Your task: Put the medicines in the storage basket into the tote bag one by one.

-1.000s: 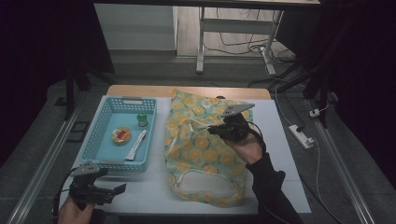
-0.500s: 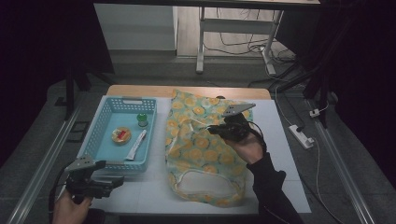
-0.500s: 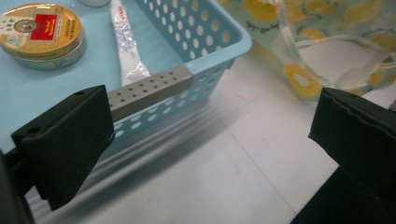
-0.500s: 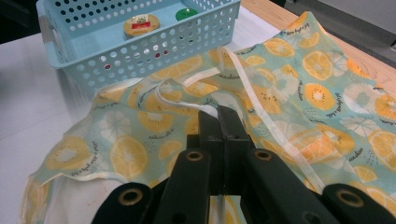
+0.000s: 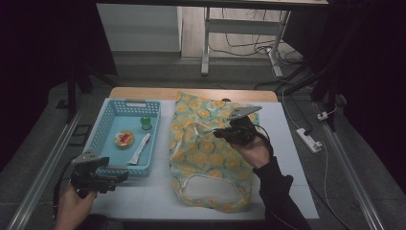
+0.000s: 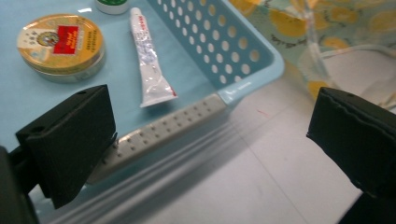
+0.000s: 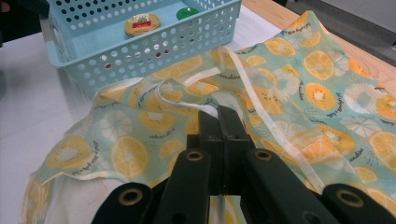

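The fruit-print bag lies flat on the white tabletop, in the middle, running from the far wooden edge toward the near side, with its pale opening at the near end. Its thin white strap loops across the upper cloth. The right gripper rests on the bag's right half, held by a hand in a dark sleeve; its fingers are pressed together and pinch a fold of the cloth just beside the strap, lifting it into a small ridge.

Just left of the bag stands a light blue basket with holes in its walls, touching or nearly touching the bag's left edge. Inside it lie a round yellow tin with a red label, a white tube to the right of the tin, and a small green-capped jar at the far side.

The left gripper hangs at the near left corner of the tabletop, just beside the basket's near rim. Its fingers are spread wide with nothing between them, pointing over the basket's near right corner.
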